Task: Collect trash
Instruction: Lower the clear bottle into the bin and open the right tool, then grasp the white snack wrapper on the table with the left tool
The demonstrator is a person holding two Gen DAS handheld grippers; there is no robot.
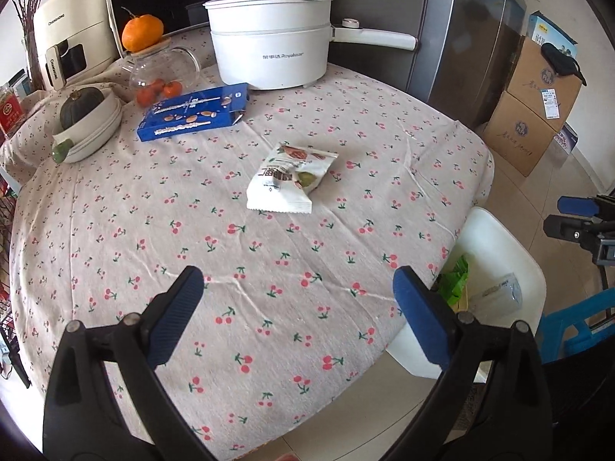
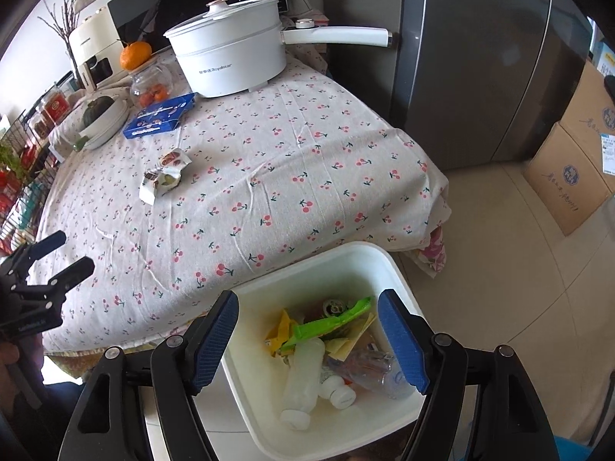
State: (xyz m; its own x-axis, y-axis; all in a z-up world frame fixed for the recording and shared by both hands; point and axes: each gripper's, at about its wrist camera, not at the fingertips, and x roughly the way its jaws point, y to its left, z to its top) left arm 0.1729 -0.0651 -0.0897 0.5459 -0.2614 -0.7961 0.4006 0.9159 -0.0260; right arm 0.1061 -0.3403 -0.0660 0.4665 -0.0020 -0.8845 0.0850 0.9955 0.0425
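Both grippers released, left gripper [image 1: 298, 299] and right gripper [image 2: 307, 340] empty; snack wrapper [image 1: 291, 178] mid-table, seemingly limp, may slip thin between pads or snag the tablecloth [image 1: 192, 230]

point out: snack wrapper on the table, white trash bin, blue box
snack wrapper [image 1: 289, 179]: left wrist view, middle of the white pouch.
white trash bin [image 2: 346, 259]: right wrist view, far rim.
blue box [image 1: 194, 111]: left wrist view, middle of the top face.

Crumpled snack wrapper [image 1: 291, 178] flat on tablecloth; white bin [image 2: 396, 269] holds trash.
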